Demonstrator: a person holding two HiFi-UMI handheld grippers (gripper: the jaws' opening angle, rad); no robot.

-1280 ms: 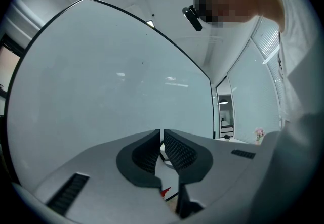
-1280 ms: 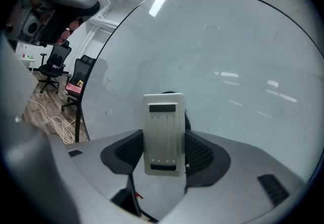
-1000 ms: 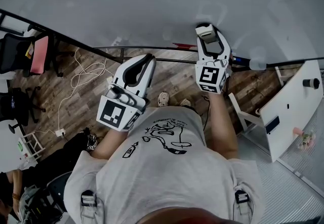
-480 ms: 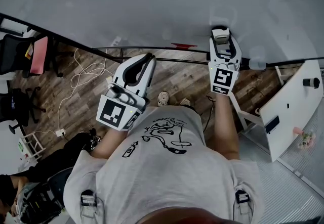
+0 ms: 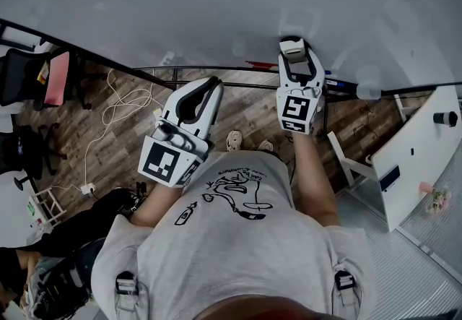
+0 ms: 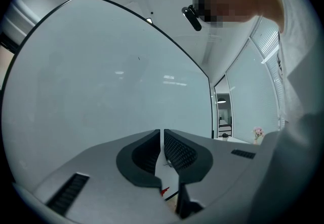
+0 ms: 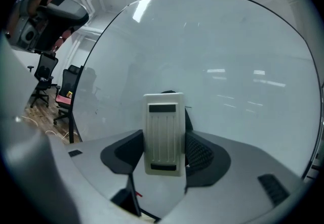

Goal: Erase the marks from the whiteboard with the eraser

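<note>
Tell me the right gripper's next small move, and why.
Probably slide the eraser leftward along the whiteboard: the right gripper grips it between its fingers, facing the board, and faint specks show left of it.

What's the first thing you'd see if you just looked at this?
The huge whiteboard fills the top of the head view. The right hand-held gripper clamps a pale ribbed eraser and holds it up at the board. The left hand-held gripper hangs lower, jaws together and empty.
</note>
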